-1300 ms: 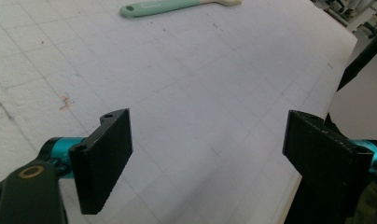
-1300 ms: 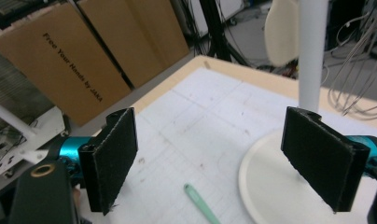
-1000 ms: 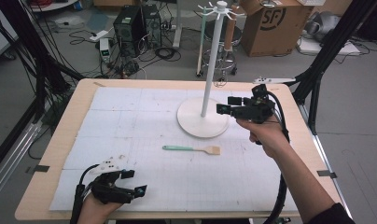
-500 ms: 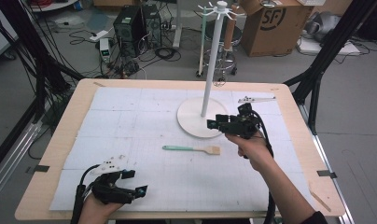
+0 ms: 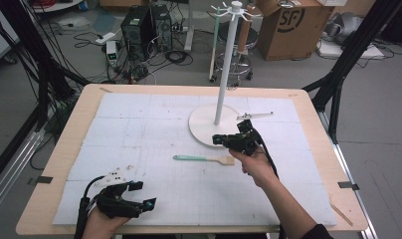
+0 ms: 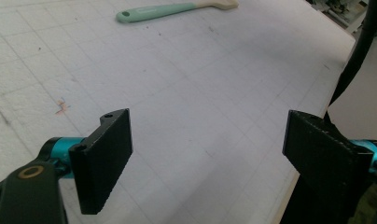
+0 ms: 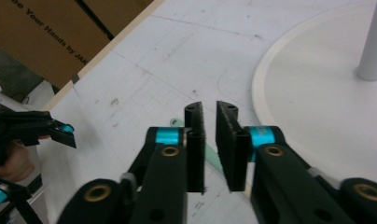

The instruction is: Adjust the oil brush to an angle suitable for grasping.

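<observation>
**Right gripper hangs over the green spatula**

A spatula [image 5: 204, 159] with a green handle and a pale head lies flat on the white mat [image 5: 139, 129] in the middle of the worktop [image 5: 69, 129]. It is just in front of the round white base of a tall stand [image 5: 224, 69].

The right gripper [image 5: 220, 141] is in the air just above the pale end of the spatula, not touching it. Its two black jaws are almost together, with only a thin gap, and they hold nothing. In the right gripper view a bit of the green handle [image 7: 210, 156] peeks out under the jaws.

The left gripper [image 5: 139, 196] rests low near the front edge of the worktop, well apart from the spatula. Its jaws are wide apart and empty.
</observation>
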`<state>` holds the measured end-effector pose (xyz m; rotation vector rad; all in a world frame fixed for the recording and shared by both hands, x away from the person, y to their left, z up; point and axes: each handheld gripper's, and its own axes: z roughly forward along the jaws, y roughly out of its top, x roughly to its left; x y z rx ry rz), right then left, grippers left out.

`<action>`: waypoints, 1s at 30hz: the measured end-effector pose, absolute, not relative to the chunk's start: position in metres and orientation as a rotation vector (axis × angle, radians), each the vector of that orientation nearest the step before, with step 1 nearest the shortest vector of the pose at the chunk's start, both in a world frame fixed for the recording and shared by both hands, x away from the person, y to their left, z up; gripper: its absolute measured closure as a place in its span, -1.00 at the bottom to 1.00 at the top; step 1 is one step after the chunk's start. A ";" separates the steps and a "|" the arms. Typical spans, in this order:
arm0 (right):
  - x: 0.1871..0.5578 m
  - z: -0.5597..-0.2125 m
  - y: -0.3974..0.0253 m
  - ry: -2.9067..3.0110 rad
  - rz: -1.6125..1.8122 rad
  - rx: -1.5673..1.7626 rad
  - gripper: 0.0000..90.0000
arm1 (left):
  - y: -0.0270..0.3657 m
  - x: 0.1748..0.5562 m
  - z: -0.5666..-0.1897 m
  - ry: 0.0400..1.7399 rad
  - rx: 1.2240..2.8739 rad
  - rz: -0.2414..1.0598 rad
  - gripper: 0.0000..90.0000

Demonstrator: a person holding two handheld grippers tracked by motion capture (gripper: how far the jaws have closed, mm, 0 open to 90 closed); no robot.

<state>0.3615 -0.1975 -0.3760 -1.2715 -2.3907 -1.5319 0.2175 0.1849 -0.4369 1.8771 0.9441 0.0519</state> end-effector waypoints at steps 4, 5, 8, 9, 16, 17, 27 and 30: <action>0.361 -0.382 -0.192 -2.407 -1.507 -1.258 0.98 | 0.185 0.218 -0.437 0.943 1.878 0.052 -0.63; 0.361 -0.385 -0.190 -2.413 -1.506 -1.260 0.98 | 0.185 0.218 -0.437 0.943 1.879 0.052 -0.63; 0.364 -0.395 -0.184 -2.413 -1.469 -1.274 0.99 | 0.184 0.217 -0.437 0.937 1.881 0.055 -0.63; 0.365 -0.399 -0.181 -2.418 -1.455 -1.282 0.99 | 0.184 0.217 -0.437 0.939 1.881 0.057 -0.63; 0.379 -0.422 -0.177 -2.431 -1.339 -1.370 0.99 | 0.186 0.216 -0.437 0.939 1.881 0.058 -0.63; 0.381 -0.425 -0.176 -2.433 -1.321 -1.380 0.99 | 0.186 0.216 -0.437 0.944 1.878 0.059 -0.63; 0.387 -0.446 -0.162 -2.418 -1.219 -1.404 0.99 | 0.189 0.214 -0.435 0.944 1.873 0.064 -0.63; 0.384 -0.451 -0.163 -2.425 -1.199 -1.399 0.99 | 0.189 0.213 -0.435 0.951 1.868 0.065 -0.63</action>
